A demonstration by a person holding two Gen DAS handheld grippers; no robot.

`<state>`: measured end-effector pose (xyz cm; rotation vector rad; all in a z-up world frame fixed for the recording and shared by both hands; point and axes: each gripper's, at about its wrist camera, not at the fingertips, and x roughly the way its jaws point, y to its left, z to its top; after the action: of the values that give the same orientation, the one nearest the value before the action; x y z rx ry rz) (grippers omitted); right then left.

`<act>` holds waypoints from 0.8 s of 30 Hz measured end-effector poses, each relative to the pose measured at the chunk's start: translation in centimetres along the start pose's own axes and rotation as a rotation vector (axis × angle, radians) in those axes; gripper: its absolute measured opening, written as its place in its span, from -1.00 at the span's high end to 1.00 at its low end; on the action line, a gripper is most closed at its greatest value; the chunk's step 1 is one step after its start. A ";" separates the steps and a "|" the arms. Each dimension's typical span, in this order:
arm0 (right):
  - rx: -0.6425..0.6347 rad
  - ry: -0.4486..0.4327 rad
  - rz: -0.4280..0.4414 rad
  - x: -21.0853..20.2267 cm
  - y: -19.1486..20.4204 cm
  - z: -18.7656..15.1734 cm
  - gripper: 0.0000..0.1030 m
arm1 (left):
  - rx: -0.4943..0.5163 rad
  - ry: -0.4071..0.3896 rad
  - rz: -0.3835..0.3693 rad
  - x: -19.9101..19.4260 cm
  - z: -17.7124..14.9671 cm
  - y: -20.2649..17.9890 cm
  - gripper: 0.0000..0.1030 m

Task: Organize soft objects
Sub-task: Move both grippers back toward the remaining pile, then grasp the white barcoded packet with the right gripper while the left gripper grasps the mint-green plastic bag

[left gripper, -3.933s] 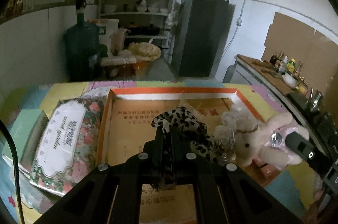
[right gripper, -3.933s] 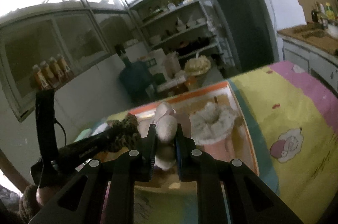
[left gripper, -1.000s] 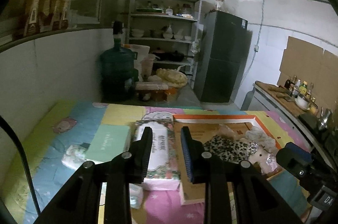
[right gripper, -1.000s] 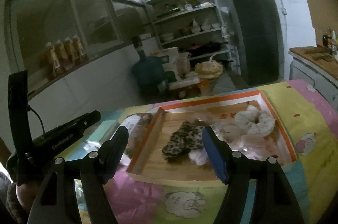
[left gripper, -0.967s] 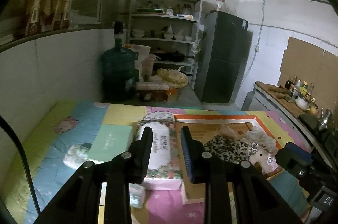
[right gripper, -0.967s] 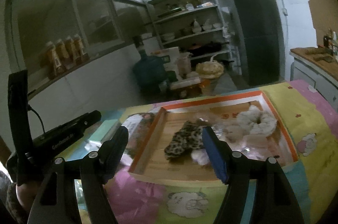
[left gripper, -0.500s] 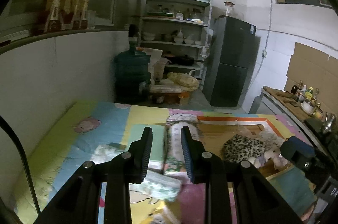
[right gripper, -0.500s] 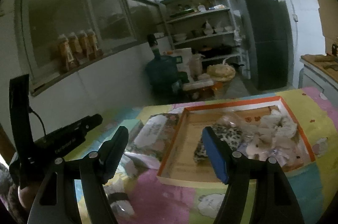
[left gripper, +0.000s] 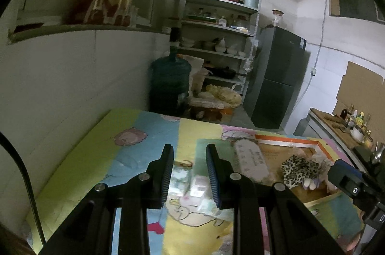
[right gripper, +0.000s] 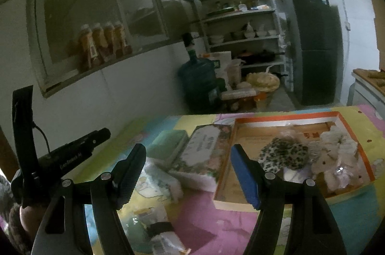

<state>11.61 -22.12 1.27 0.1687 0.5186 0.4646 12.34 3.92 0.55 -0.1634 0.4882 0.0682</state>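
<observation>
On the tabletop [right gripper: 199, 226], the empty, narrowly parted left gripper [left gripper: 190, 174] hovers over what may be soft packets [left gripper: 196, 185], blurred, so it could pinch only wrapping, while the wide, empty right gripper [right gripper: 187, 173] faces the box [right gripper: 346, 125] holding leopard plush [right gripper: 285, 156].

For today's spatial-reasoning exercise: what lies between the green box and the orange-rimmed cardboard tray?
The floral-printed pack with a white label lies between the green box and the cardboard tray, clearest in the right wrist view.
</observation>
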 end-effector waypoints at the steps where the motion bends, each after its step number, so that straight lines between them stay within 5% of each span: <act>1: -0.005 0.004 0.003 0.2 0.3 0.0 -0.44 | -0.004 0.001 0.002 -0.1 -0.1 0.5 0.46; 8: -0.100 0.064 0.024 1.5 3.0 -1.7 -0.44 | -0.027 0.019 0.009 -0.2 -1.1 3.7 0.46; 18: -0.420 0.248 -0.009 3.9 4.4 -7.0 -0.44 | -0.054 0.053 0.012 -0.8 -3.5 6.6 0.46; 24: -0.477 0.328 0.067 4.6 4.7 -9.5 -0.44 | -0.058 0.087 -0.001 -1.1 -5.1 6.9 0.46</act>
<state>8.49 -15.44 -7.59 -0.3546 0.7078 0.6735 8.31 9.82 -4.33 -0.2242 0.5735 0.0744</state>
